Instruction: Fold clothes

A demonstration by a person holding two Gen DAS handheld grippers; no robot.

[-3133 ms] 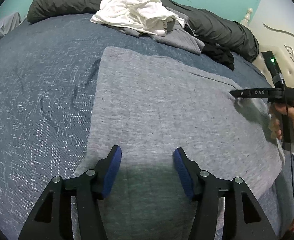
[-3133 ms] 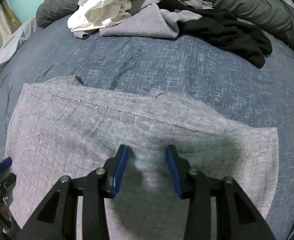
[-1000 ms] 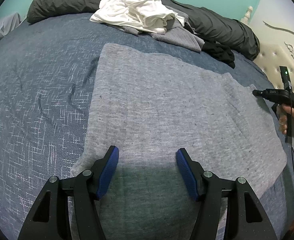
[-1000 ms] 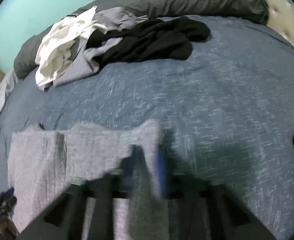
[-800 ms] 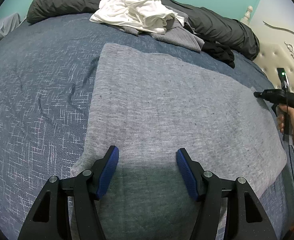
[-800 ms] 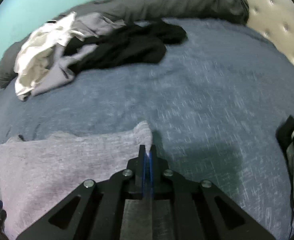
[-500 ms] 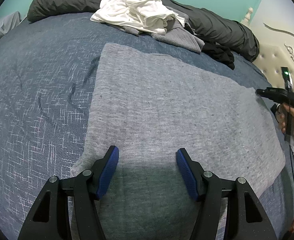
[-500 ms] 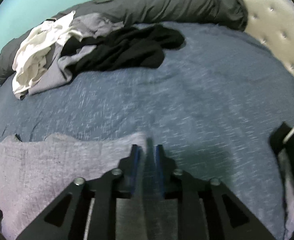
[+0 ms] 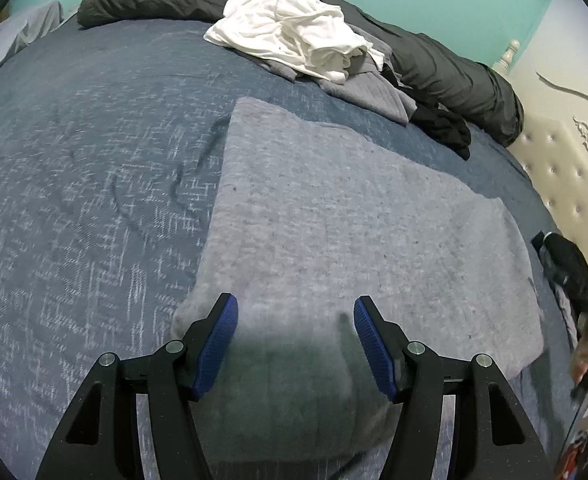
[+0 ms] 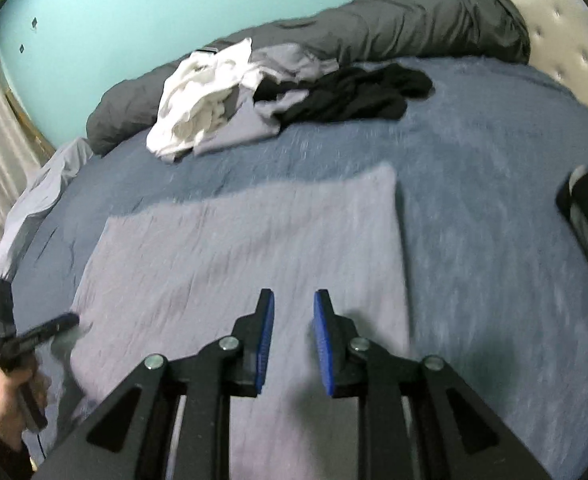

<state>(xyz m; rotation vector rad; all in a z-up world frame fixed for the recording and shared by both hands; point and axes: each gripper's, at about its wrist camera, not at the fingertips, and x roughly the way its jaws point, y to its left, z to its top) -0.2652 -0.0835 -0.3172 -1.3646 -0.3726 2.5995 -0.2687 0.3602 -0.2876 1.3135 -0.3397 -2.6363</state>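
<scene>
We see a grey knit garment (image 9: 354, 232) spread flat as a smooth rectangle on the blue bedspread (image 9: 86, 200). Beyond it on that bedspread, a crumpled white garment (image 9: 294, 28) lies heaped on a grey one (image 9: 374, 92), with a black garment (image 9: 446, 126) touching them.

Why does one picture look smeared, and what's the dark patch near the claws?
Right wrist view: motion blur smears the blue bedspread and grey garment. Left wrist view: sharper, though the right gripper at its edge blurs; the left gripper shadows the garment. Both bulge, fisheye style.

garment (image 9: 358, 224) flat on bed (image 9: 86, 184) — mid | clothes pile (image 9: 294, 36) — behind it
</scene>
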